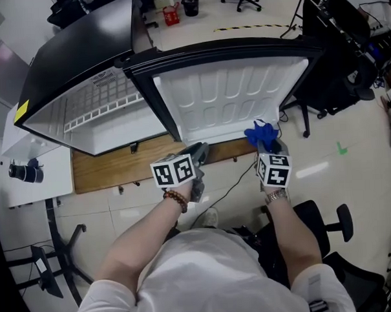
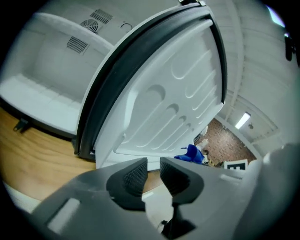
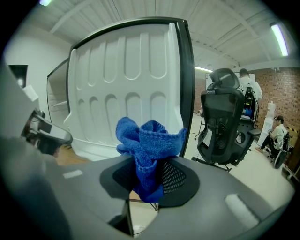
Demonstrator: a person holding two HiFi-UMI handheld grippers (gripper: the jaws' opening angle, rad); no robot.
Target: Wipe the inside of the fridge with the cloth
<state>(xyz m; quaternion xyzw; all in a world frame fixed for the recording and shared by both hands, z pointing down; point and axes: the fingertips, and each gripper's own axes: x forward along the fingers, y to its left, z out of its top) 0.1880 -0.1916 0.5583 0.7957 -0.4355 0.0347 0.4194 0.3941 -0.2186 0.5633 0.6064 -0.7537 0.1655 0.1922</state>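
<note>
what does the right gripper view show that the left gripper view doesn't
Only the right gripper view: the right gripper shut on the cloth, and a chair beside the door. Only the left gripper view: the vents inside the fridge, and the left gripper, empty with its jaws slightly apart. Both: the open door's white inner face, and the blue cloth, small in the left gripper view.

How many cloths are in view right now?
1: the blue cloth, clamped in the right claw, in front of the open fridge door. The left claw holds none; the fridge interior is only partly visible.
</note>
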